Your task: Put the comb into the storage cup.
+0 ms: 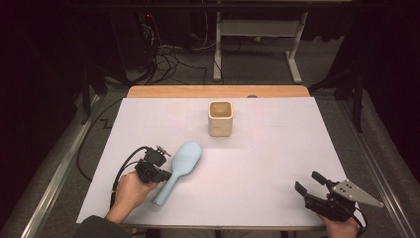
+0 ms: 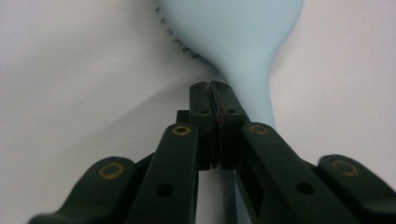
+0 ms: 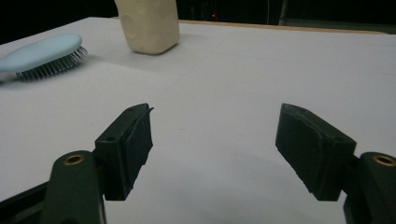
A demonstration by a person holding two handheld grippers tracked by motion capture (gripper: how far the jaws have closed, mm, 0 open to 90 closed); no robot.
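A: How many things lie on the white table sheet [image 1: 277,163]?

B: Two. One pale blue plastic hairbrush [image 1: 179,168] with an oval head, left of the middle of the high view, and one cream square-mouthed cup [image 1: 220,118] standing upright in the upper middle. They are well apart.

A: How does the hairbrush lie?

B: Slantwise, head toward the upper right, handle toward the lower left. In the right gripper view it sits at the upper left with its one row-packed bed of bristles facing the sheet, and the cup stands just to the right of it, at the top.

A: And the grippers?

B: Two, one in each hand. The left gripper [image 1: 166,174] is at the lower left of the high view, its tips right at the brush handle. In the left gripper view [image 2: 214,100] its two black jaws stand pressed together with nothing between them; the handle runs just beside and below the tips, on the right. Whether they touch it I cannot tell.

A: The other one?

B: The right gripper [image 1: 308,182] is at the lower right corner of the high view, far from both things, with one grey three-cornered plate on top. In its own view [image 3: 215,144] the two jaws stand wide apart over bare white sheet, holding nothing.

A: Cables?

B: One black cable loops out from the left gripper toward the left edge of the sheet.
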